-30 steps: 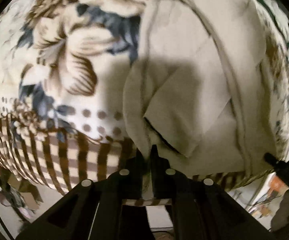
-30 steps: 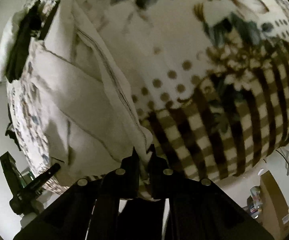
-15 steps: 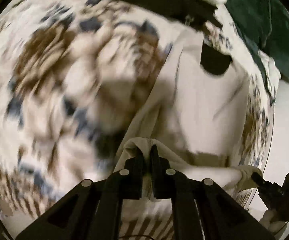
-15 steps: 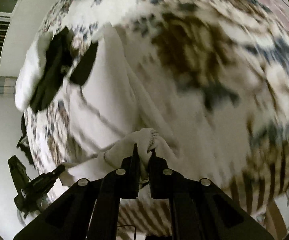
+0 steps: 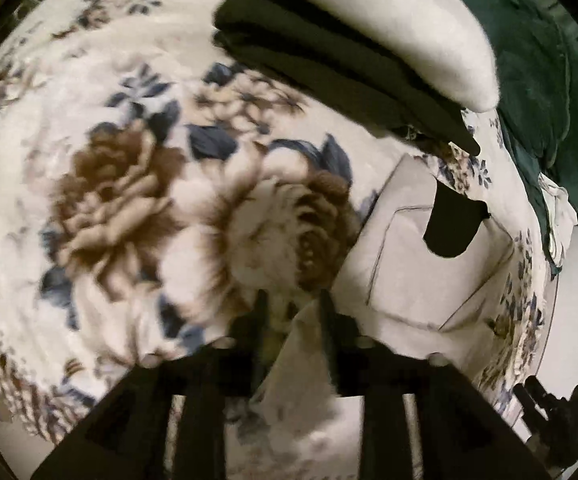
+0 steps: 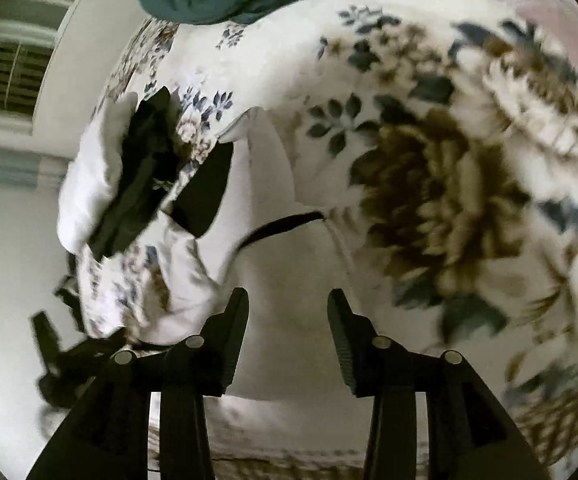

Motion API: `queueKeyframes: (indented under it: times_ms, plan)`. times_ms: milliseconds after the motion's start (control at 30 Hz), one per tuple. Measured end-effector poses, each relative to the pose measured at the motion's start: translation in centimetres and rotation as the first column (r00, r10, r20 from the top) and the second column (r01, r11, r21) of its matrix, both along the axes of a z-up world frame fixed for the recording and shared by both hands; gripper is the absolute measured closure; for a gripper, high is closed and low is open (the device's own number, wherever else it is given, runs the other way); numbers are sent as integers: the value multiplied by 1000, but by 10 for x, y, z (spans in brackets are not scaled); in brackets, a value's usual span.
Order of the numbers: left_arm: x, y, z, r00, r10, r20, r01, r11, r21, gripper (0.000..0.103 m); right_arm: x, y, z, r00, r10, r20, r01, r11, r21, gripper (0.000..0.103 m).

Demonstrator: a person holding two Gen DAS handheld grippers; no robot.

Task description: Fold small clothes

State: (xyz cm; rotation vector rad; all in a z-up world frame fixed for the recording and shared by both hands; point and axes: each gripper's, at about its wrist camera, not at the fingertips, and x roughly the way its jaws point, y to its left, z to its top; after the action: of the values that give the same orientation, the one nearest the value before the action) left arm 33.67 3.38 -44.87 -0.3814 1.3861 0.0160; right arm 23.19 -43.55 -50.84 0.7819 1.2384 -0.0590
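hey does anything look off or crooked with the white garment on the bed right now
Nothing is damaged or spilled. The white garment lies folded on the floral blanket, but a loose flap hangs between the left tool's jaws, which have just been opening. The fold's edges look slanted, not squared.

Whole scene sits on a bed with a plush floral blanket (image 5: 121, 208), cream with big brown blooms and blue-grey leaves, filling most of both views. A dark green cover (image 5: 541, 80) is bunched at the upper right of the left wrist view and along the top of the right wrist one. Far left of the right wrist view there's a pale wall (image 6: 5, 240) and a window with horizontal bars (image 6: 5, 76) in the upper left corner. Light is dim and warm, edges pretty blurry.
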Motion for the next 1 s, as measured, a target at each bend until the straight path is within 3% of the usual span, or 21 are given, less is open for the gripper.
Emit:
queueKeyframes:
  times_ms: [33,67,100,200,333,433,533,633,733,933,1000]
  plan:
    - [-7,0,2,1000,-3,-1,3,1000,16,55,-1,1,2,1000,19,-6,-19,999,-25,60]
    - [-11,-2,1,1000,-4,-6,4,1000,25,41,-2,1,3,999,38,-14,-38,998,-46,60]
    - [-16,-3,0,1000,-8,-16,8,1000,30,35,-3,4,2,997,65,-29,-66,996,-63,60]
    - [-20,-19,-18,995,-59,-77,63,997,44,35,6,11,-9,989,127,-79,-135,985,-110,60]
    - [4,-49,-54,985,-122,-120,132,988,82,35,28,23,-34,973,186,-134,-204,970,-133,60]
    - [31,-65,-88,971,-167,-168,196,965,174,35,43,23,-61,962,179,-204,-214,962,-168,60]
    - [50,-73,-98,966,-184,-181,217,959,181,35,54,18,-83,949,153,-277,-207,963,-175,60]
    - [63,-88,-72,966,-240,-100,256,947,194,35,62,10,-70,967,133,-216,-169,973,-157,60]
    - [83,-111,-56,948,-315,-40,316,923,219,35,76,3,-48,985,106,-137,-128,979,-159,60]
    - [139,-150,-72,907,-420,-42,413,864,287,35,138,7,-38,992,97,-79,-109,979,-171,58]
    - [154,-158,-82,891,-448,-68,446,842,303,35,162,10,-42,991,114,-72,-126,975,-185,51]
